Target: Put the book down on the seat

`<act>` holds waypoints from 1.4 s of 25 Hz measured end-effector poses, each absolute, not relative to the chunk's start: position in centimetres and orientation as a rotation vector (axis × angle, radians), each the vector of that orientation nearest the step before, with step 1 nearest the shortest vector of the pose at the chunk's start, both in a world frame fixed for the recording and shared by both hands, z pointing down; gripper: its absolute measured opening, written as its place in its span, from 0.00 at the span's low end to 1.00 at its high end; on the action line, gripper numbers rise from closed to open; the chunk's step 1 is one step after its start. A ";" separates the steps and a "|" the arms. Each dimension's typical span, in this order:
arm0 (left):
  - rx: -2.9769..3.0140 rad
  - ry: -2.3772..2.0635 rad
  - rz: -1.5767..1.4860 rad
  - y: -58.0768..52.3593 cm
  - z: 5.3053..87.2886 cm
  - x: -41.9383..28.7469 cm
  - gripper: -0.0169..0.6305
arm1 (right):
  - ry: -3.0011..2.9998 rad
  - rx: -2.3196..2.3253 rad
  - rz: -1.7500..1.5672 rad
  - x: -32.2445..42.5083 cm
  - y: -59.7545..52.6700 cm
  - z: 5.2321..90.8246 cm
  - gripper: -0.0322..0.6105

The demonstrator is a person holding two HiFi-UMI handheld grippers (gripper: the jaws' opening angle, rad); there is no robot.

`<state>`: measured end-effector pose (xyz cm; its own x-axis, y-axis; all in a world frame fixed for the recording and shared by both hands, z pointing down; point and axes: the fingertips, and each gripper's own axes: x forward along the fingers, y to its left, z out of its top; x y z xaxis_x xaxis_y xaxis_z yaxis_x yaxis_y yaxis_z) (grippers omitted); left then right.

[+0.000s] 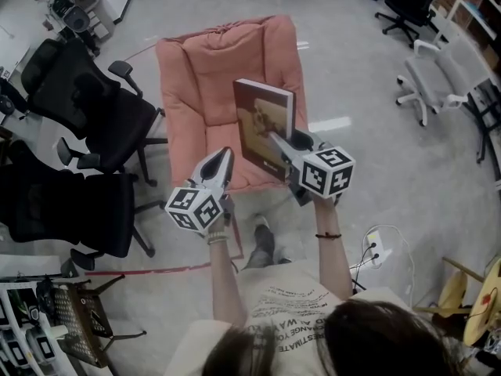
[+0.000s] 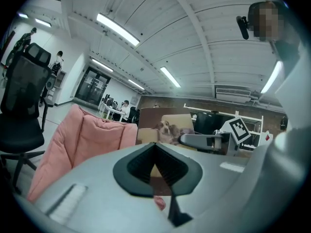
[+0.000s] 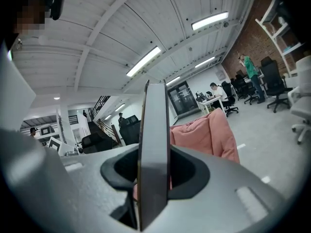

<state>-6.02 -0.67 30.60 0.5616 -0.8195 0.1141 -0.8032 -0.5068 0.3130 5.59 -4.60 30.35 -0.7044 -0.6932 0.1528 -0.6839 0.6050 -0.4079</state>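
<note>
A brown hardcover book (image 1: 264,128) with a dog picture on its cover stands upright over the front of the pink cushioned seat (image 1: 203,84). My right gripper (image 1: 279,142) is shut on its lower edge. In the right gripper view the book (image 3: 154,125) rises edge-on between the jaws of the right gripper (image 3: 154,178), with the seat (image 3: 209,132) behind it. My left gripper (image 1: 227,153) hovers left of the book over the seat's front edge, shut and empty. In the left gripper view the left gripper (image 2: 155,147) points toward the book (image 2: 165,127) and the seat (image 2: 87,140).
Two black office chairs (image 1: 86,108) (image 1: 55,202) stand close on the seat's left. A white chair (image 1: 438,69) and a black one (image 1: 407,6) are at the far right. A power strip with cables (image 1: 376,249) lies on the floor to my right, and a wire rack (image 1: 78,312) stands lower left.
</note>
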 end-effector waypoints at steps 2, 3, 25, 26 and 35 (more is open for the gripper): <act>2.459 -1.306 -0.052 -2.2 31.4 -6.3 0.01 | 2.794 -1.211 -0.727 4.9 -6.1 31.2 0.28; 2.455 -1.295 -0.040 -2.9 31.9 -6.5 0.01 | 2.792 -1.217 -0.742 4.7 -6.8 31.6 0.28; 2.379 -1.200 0.038 -14.7 37.6 -12.2 0.01 | 2.768 -1.237 -0.936 -2.1 -18.5 37.4 0.28; 2.370 -1.202 0.033 -14.9 37.7 -12.4 0.01 | 2.777 -1.231 -0.944 -2.3 -18.7 37.5 0.28; 2.265 -1.210 0.014 -17.3 40.0 -12.1 0.01 | 2.855 -1.190 -1.046 -3.2 -21.4 39.7 0.28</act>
